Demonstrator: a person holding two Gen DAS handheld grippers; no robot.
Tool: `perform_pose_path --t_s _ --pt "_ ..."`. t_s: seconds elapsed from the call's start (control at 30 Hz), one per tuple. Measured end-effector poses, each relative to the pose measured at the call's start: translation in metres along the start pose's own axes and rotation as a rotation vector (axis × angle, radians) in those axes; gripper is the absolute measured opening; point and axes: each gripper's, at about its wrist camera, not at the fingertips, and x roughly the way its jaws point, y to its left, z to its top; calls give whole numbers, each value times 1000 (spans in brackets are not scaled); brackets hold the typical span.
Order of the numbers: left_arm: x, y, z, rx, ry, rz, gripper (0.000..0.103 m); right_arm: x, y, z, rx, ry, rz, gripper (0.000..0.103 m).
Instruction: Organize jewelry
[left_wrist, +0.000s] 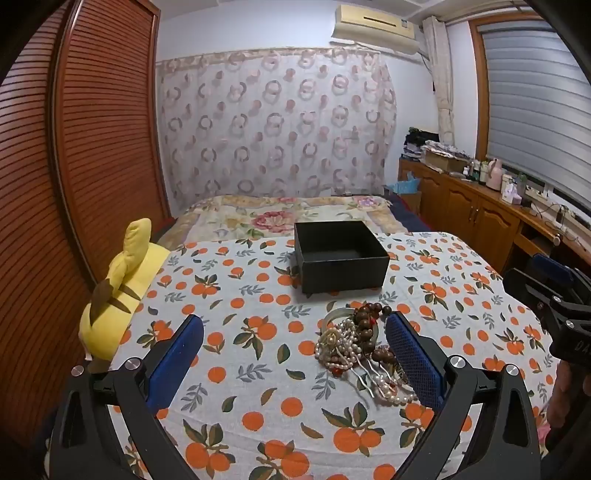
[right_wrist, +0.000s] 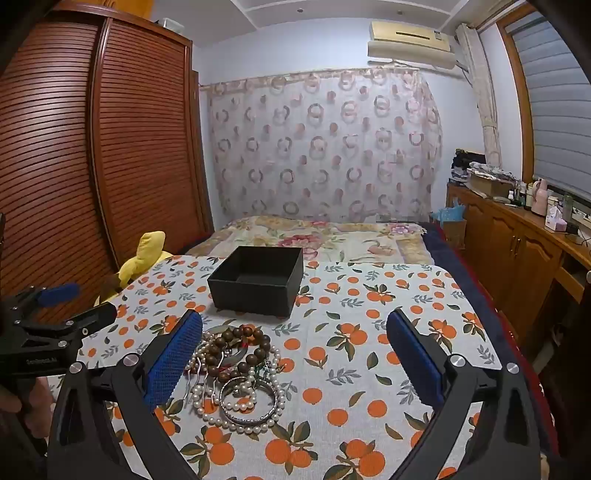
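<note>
We hold both tongs wide, nothing between the pads; the jewelry heap lies on the orange-print cloth just inside the left gripper's right-hand finger, and beside the right gripper's left-hand finger; the black box sits beyond, empty; strands look light, slippery, tangled; we judge the stiff silver bangle the surest hold.

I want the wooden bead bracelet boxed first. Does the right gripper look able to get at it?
Probably yes: the right gripper is open and empty, and the wooden bead bracelet lies on top of the jewelry pile, uncovered, by its left finger.
</note>
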Motion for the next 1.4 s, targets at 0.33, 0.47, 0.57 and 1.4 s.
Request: perform_pose_path --t_s 0.33,0.47,0.57,1.4 --pt "0 0 0 -3 2 -2 95 1 1 -2 -4 -2 -5 101" --pt "0 0 0 -4 -1 -2 95 1 0 -2 -4 -1 -5 101" --pt "0 0 0 -5 -2 -2 95 0 0 -2 -3 -2 -3 101" --pt "-5 -3 3 -9 -8 -5 95 -1 1 -2 1 -5 0 101"
